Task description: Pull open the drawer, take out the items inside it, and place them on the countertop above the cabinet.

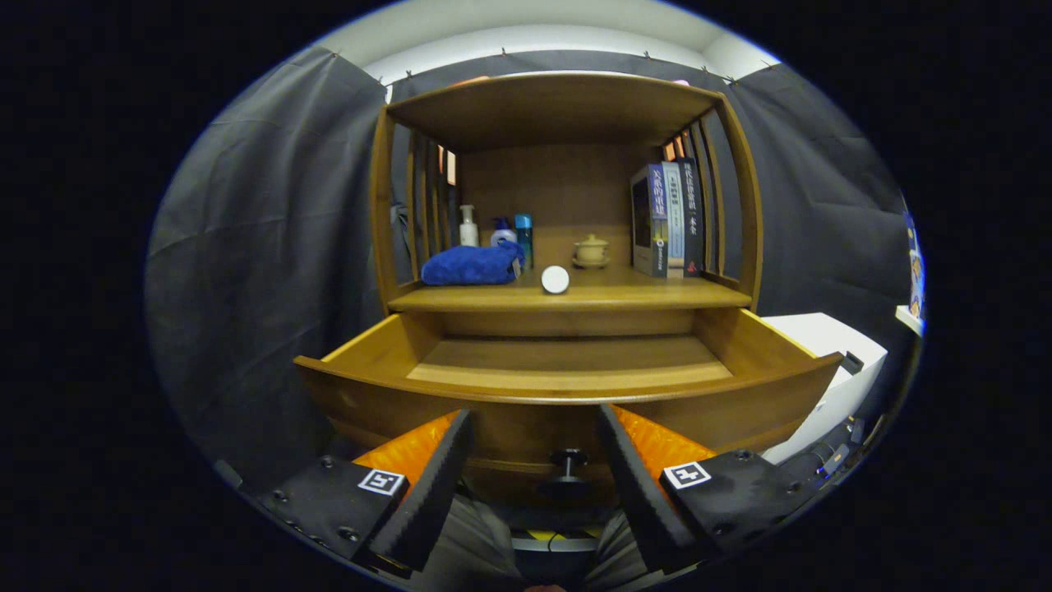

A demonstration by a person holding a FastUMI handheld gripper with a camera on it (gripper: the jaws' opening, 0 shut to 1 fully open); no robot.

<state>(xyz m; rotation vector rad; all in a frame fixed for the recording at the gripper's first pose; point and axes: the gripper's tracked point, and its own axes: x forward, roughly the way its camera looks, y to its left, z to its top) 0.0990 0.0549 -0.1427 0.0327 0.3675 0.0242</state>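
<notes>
Drawer [567, 374] stands pulled well out of the cabinet, and as far as I can see over its front its floor is bare; the near strip behind the front panel is hidden from me. Its knob [569, 460] sits just ahead of my gripper [534, 444], in the gap between the fingers, which are spread wide and hold nothing.

On the countertop [657, 294] above, a blue cloth [472, 265] lies toward the left end and a small white round thing [555, 279] stands at the front edge near the middle. I judge these came from the drawer, though I cannot be sure. Farther back stand some bottles [497, 230] and a small lidded pot [591, 251], with books [667, 218] at the right end.

So I judge the task done or nearly done, with only that hidden strip left to check.
</notes>
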